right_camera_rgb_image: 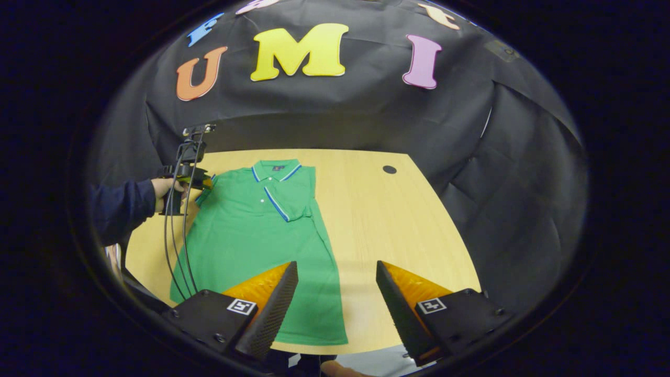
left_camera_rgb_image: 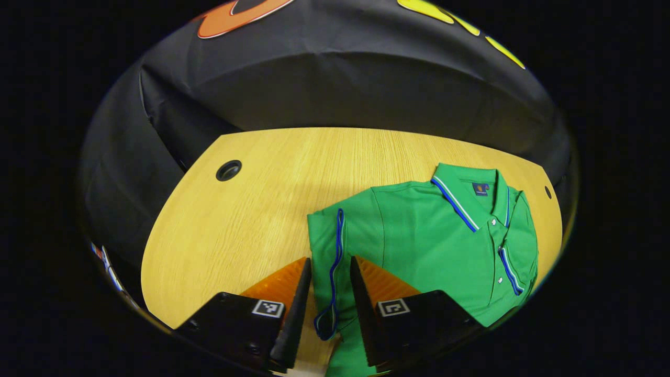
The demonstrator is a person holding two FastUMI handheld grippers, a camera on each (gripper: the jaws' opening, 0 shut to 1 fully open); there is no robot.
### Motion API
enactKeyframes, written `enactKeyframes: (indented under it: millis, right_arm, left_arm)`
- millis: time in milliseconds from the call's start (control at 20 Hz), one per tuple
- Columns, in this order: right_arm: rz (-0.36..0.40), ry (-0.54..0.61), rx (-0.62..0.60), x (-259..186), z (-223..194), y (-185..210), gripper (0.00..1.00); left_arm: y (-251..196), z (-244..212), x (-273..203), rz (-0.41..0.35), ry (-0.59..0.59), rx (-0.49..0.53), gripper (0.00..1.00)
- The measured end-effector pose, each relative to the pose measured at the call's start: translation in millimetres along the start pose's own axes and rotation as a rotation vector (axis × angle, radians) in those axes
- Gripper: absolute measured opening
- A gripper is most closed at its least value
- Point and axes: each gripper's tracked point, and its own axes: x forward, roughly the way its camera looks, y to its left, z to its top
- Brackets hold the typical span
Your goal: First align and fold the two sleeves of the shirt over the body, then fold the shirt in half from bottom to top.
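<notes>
So the wooden table is seen with a green polo shirt laid flat on it, collar toward the far wall. One sleeve is already folded over the chest; the other sleeve is straddled at its striped cuff by the left gripper, fingers parted, not yet pinched. The right gripper is held released over the hem. Soft, light knit, best pinched at the cuff
</notes>
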Motion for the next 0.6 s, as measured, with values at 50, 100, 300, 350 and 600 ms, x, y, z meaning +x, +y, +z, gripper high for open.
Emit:
enactKeyframes:
  millis: [50, 100, 300, 350, 600]
  right_arm:
    - [0.002, 0.002, 0.001, 2, 0, 2, 0.94]
    - [0.006, 0.003, 0.002, 2, 1, 4, 0.95]
    - [0.013, 0.001, 0.004, 9, 6, 9, 0.94]
    - [0.013, 0.004, 0.007, 10, 6, 10, 0.94]
    - [0.014, -0.012, 0.011, 15, 14, 14, 0.95]
  left_arm:
    - [2, 0, 3, -0.002, 0.007, 0.016, 0.41]
    - [3, -1, 5, -0.003, 0.017, 0.022, 0.36]
    - [2, -2, 6, -0.005, 0.032, 0.017, 0.18]
    - [2, -2, 6, -0.008, 0.036, 0.019, 0.15]
    - [0, 1, -1, -0.024, 0.042, 0.036, 0.05]
